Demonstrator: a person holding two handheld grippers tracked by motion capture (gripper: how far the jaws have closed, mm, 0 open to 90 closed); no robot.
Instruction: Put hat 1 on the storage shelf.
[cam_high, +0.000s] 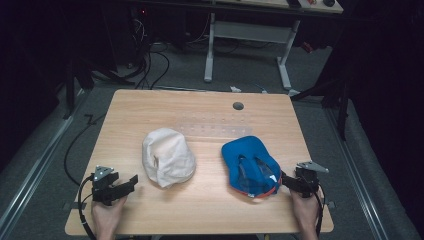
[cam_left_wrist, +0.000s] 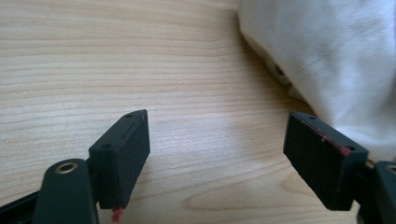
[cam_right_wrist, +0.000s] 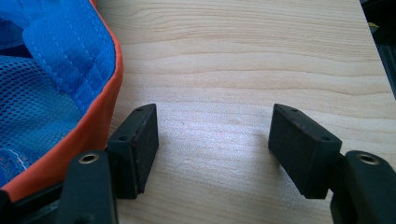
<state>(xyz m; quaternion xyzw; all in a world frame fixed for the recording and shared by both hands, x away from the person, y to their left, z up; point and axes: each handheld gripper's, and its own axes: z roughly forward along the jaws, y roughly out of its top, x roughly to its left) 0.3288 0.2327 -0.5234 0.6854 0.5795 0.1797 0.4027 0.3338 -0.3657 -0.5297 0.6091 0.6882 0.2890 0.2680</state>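
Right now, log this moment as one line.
left gripper: open, beside white cap | right gripper: open, beside blue cap | nothing held

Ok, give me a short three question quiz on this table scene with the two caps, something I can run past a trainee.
1. True or false: the white cap lies to the left of the blue cap in the high view.
2. What colour is the trim on the blue cap's edge? A green, B orange, C yellow.
3. What lies between the pads of the left claw and of the right claw?

Key:
1. True.
2. B, orange, seen beside the right claw's pad.
3. Nothing; both are open over bare table, each next to its cap.
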